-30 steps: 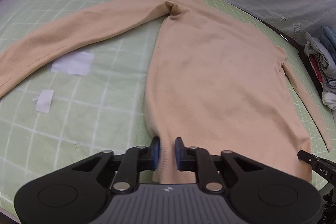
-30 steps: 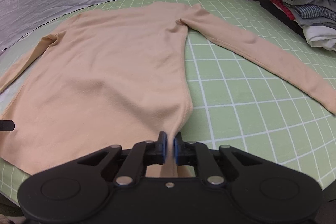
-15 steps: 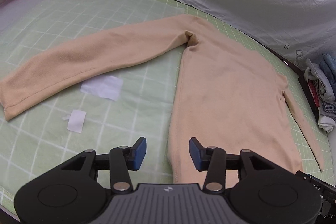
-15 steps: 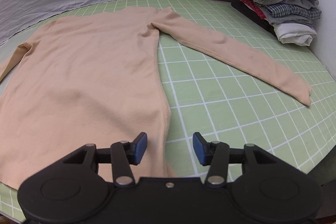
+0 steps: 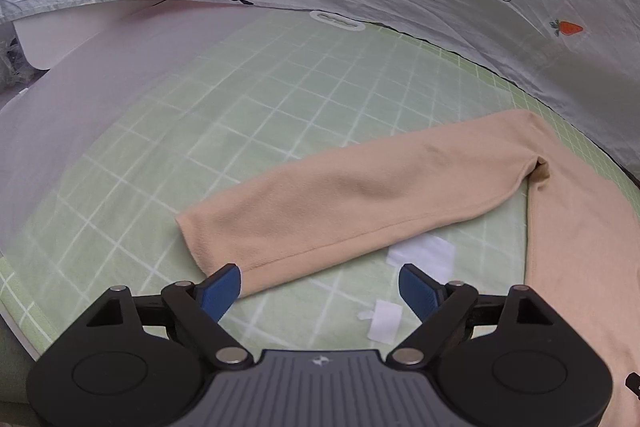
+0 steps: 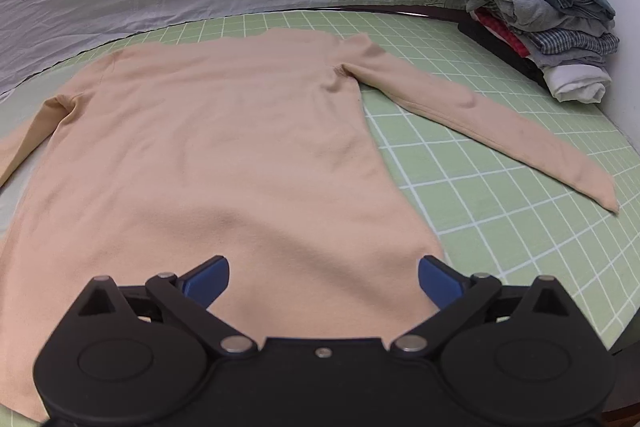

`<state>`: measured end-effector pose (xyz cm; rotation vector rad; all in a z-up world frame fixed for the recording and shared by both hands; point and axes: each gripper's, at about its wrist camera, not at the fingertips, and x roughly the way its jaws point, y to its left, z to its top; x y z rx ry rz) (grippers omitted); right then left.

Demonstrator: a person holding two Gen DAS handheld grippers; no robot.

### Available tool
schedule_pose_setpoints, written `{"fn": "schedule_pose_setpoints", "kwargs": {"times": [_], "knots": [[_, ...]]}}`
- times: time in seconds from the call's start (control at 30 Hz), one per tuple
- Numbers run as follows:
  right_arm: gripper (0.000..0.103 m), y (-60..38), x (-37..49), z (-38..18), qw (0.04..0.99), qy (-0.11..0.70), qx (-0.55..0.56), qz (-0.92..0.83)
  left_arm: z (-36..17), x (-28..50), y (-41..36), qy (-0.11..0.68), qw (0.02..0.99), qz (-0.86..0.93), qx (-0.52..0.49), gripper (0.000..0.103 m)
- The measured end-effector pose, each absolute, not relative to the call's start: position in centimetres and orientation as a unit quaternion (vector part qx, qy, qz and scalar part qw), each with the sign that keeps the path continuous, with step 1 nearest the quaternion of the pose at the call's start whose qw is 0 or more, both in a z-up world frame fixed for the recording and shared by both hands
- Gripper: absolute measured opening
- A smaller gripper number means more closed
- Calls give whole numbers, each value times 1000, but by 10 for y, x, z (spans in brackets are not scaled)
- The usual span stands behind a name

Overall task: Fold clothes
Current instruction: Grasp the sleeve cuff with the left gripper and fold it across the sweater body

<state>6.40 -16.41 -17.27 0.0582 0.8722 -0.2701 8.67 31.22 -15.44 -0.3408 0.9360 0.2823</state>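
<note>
In the left wrist view the peach long-sleeved knit top [image 5: 580, 247] ran off the right edge, so only one sleeve and a strip of its body showed. The black gripper body hid the near edge of the green grid-lined cutting mat [image 5: 280, 99], and the mat's far left part was washed out by pale blur. In the right wrist view the top's hem lay hidden behind the gripper, and its left sleeve was cut off by the picture's left edge.
</note>
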Motion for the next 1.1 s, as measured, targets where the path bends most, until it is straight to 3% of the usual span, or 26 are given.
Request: {"fn": "schedule_pose_setpoints", "kwargs": {"times": [0.37, 0.47, 0.57, 0.63, 0.67, 0.7, 1.1], "knots": [[103, -124, 87, -191, 888, 434, 63, -140, -173, 87, 370, 454, 851, 163, -206, 87], [103, -122, 88, -191, 886, 436, 61, -144, -177, 91, 366, 462, 852, 158, -190, 83], [103, -121, 87, -190, 886, 438, 59, -143, -177, 94, 358, 465, 856, 144, -176, 69], [103, -123, 86, -190, 886, 439, 64, -138, -174, 96, 351, 467, 859, 120, -170, 22], [103, -125, 86, -190, 886, 439, 65, -135, -173, 98, 347, 468, 860, 108, -171, 11], [103, -126, 86, -190, 886, 440, 66, -132, -171, 98, 342, 466, 863, 100, -166, 8], [103, -155, 81, -185, 889, 446, 41, -98, -142, 107, 271, 424, 891, 30, -161, 6]]}}
